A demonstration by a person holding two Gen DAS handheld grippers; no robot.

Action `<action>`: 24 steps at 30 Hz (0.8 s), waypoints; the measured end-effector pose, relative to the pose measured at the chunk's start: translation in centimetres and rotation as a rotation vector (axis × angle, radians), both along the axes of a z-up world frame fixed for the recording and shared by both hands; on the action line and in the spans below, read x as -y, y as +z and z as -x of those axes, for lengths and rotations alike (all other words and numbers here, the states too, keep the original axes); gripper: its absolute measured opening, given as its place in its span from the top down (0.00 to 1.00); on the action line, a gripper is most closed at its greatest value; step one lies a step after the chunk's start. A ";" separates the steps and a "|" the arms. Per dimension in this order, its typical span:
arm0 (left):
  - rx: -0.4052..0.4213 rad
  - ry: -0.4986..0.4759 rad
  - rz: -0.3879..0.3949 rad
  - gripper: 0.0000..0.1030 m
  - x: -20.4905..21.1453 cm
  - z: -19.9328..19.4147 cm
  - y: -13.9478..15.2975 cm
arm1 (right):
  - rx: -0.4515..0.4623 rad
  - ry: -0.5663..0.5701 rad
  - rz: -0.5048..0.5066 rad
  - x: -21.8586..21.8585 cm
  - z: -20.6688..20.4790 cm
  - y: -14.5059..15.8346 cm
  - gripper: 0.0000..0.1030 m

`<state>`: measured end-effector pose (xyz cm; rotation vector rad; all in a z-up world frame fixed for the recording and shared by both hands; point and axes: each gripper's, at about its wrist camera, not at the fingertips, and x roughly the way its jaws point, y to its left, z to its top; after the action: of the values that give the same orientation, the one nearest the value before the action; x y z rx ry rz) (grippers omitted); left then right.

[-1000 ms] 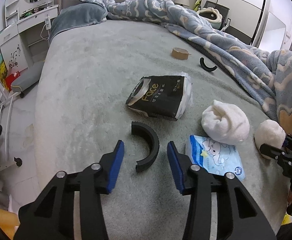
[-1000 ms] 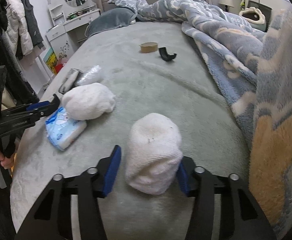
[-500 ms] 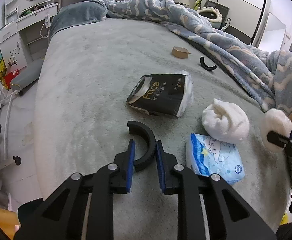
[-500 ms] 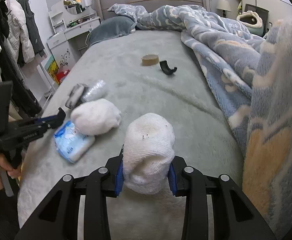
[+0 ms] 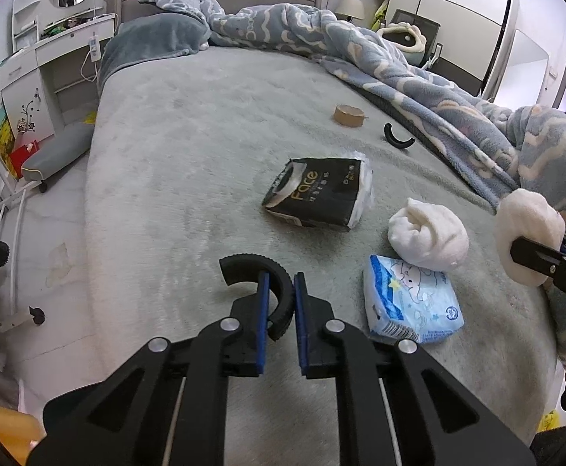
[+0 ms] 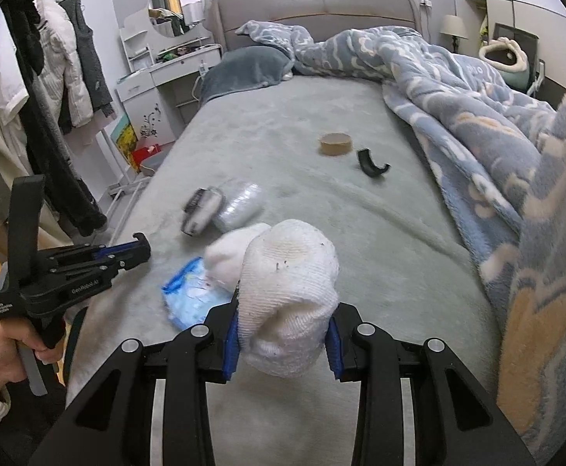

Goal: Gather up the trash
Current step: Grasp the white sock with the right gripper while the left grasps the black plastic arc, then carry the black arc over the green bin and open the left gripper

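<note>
- grey bed, strewn with clutter; blue patterned blanket bunched along the far side.
- black toilet-paper pack lying mid-bed, with a white sock ball and a blue tissue packet just beside it.
- right gripper clamped on a second white sock roll, pinched between both blue pads and raised off the bedding.
- left gripper nearly closed on a black half-ring, one end of the arc squeezed between the pads, the rest curving out ahead and left.
- far off: brown tape roll and another black curved piece, near each other.
</note>
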<state>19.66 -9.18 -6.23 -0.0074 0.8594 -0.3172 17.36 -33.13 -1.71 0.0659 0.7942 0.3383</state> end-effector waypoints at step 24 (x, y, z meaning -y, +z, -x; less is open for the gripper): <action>-0.039 0.051 -0.027 0.87 -10.0 4.8 0.5 | 0.004 0.156 -0.050 -12.7 1.7 1.0 0.65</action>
<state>14.85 0.78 -5.70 -0.0101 0.9008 -0.2581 15.71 -20.40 -0.69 0.0504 0.7884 0.5057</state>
